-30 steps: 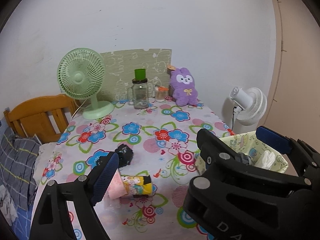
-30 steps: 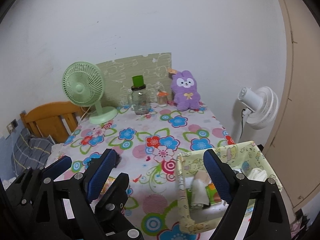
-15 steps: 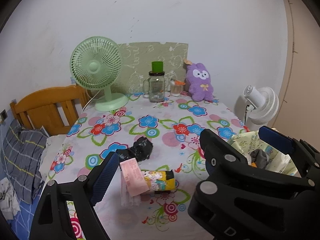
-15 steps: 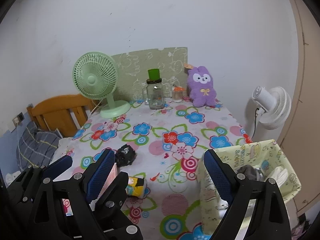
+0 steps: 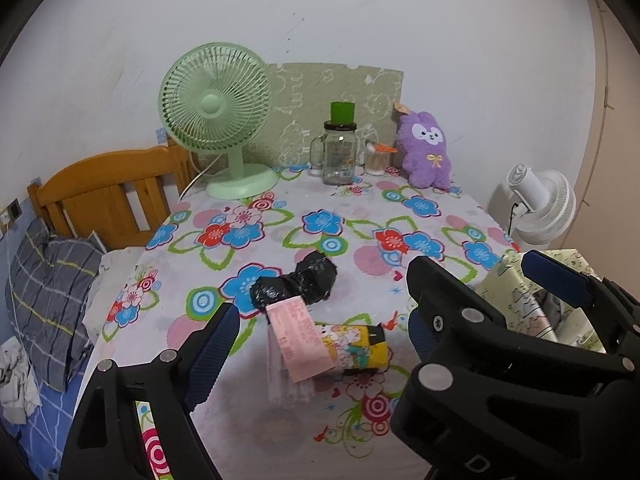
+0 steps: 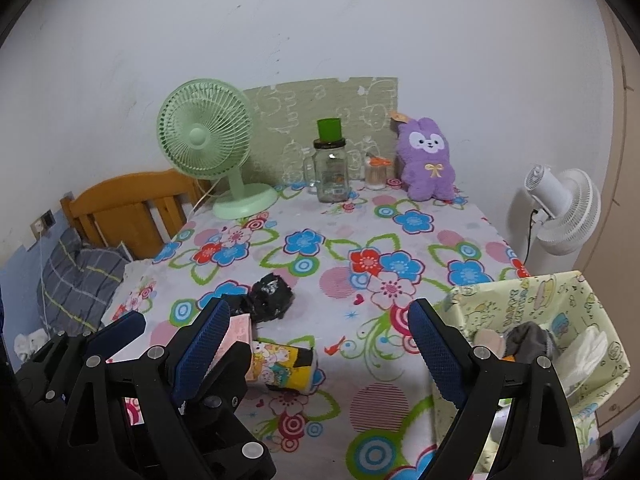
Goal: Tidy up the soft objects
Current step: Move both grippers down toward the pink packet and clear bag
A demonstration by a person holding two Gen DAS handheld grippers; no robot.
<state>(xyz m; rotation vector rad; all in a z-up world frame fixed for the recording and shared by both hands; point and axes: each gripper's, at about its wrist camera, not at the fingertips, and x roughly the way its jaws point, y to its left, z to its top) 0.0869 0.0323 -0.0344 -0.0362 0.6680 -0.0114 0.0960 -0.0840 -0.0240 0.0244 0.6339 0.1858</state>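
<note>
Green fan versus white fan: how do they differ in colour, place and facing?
The green fan stands on the flowered table, its grille facing the camera. The white fan stands off the table, beyond its right edge, head turned leftward, showing its back. Both are upright with round grilles.

Mid table [image 6: 340, 240] clear, fan [image 6: 204, 140], jar [image 6: 330, 172], plush [image 6: 428, 160] block back edge

The tablecloth [image 5: 360, 216] looks like smooth printed cloth; the black bundle [image 5: 296, 284] is crinkled, glossy plastic film; the purple plush rabbit [image 5: 426, 152] is fuzzy and matt; the jar [image 5: 339, 160] is clear glass; the headboard [image 5: 108, 196] is varnished wood; the green fan [image 5: 216, 108] is matt plastic; the fabric bin [image 6: 532, 304] is printed cloth.
</note>
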